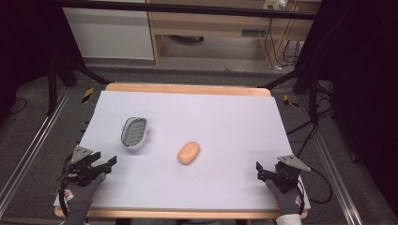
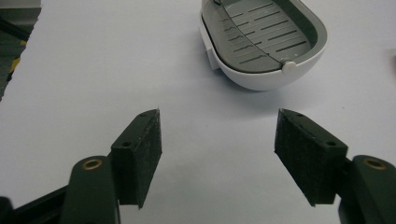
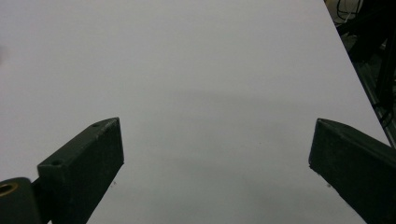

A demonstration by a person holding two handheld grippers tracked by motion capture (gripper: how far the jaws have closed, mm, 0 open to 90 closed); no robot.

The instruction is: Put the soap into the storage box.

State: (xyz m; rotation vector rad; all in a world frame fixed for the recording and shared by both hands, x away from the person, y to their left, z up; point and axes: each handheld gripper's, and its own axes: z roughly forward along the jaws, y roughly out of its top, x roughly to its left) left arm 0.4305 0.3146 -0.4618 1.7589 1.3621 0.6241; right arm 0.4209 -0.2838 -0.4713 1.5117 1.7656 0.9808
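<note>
Near edge: two gloved hands rest at the near corners of the white-covered wooden worktop (image 1: 187, 122), each holding a black two-jaw tool.
Left tool: the left tool (image 1: 104, 166) sits at the near left corner, jaws spread with bare worktop between them, gripping nothing. In the left gripper view (image 2: 217, 140) it points toward the soap dish.
Right tool: the right tool (image 1: 261, 171) sits at the near right corner, jaws spread wide and unladen. In the right gripper view (image 3: 215, 147) it faces plain white surface.
Soap: an orange oval bar of soap (image 1: 188, 153) lies flat near the middle of the worktop, between the two tools and well apart from both.
Soap dish: a white oval plastic soap dish with a grey slotted insert (image 1: 134, 132) stands left of the soap and a little farther away, near the left tool but not touching it. In the left gripper view (image 2: 261, 39) its insert looks empty.
Likely work: placing the soap in the dish, judging from the layout.
Risk, slipping: the bar is smooth and rounded, so a pinch off its middle could squirt it sideways.
Risk, dish: the light dish could slide or tip if a jaw knocks its rim.
Risk, landing: released too high or off-centre, the bar could bounce off the insert onto the worktop.
</note>
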